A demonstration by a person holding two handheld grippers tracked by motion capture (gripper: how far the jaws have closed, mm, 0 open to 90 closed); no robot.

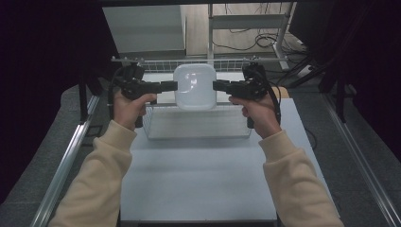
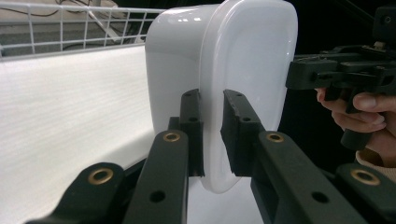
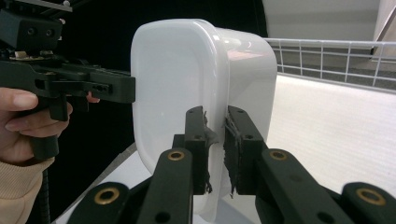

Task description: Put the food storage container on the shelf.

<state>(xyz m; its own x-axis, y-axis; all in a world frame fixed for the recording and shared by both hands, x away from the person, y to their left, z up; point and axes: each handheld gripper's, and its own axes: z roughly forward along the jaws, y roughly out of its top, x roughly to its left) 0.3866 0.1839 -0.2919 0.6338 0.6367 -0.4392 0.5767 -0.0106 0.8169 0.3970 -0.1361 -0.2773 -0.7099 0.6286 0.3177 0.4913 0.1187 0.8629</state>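
A white plastic tub (image 1: 195, 86) with rounded corners hangs in the air above the wire basket (image 1: 198, 124), held by both grippers on opposite rims. My left gripper (image 1: 174, 85) is shut on the tub's left rim; in the left gripper view its pads (image 2: 192, 126) pinch the thin rim of the tub (image 2: 243, 60). My right gripper (image 1: 216, 85) is shut on the right rim, and its worn pads (image 3: 198, 140) clamp the edge of the tub (image 3: 177, 79). Each gripper view also shows the other hand's gripper across the tub.
The wire basket stands at the far end of the white table (image 1: 198, 179), with its wire rail (image 1: 156, 60) behind the tub. Metal frame rails (image 1: 66, 161) run along both sides of the table. Cables and a shelf lie on the floor beyond.
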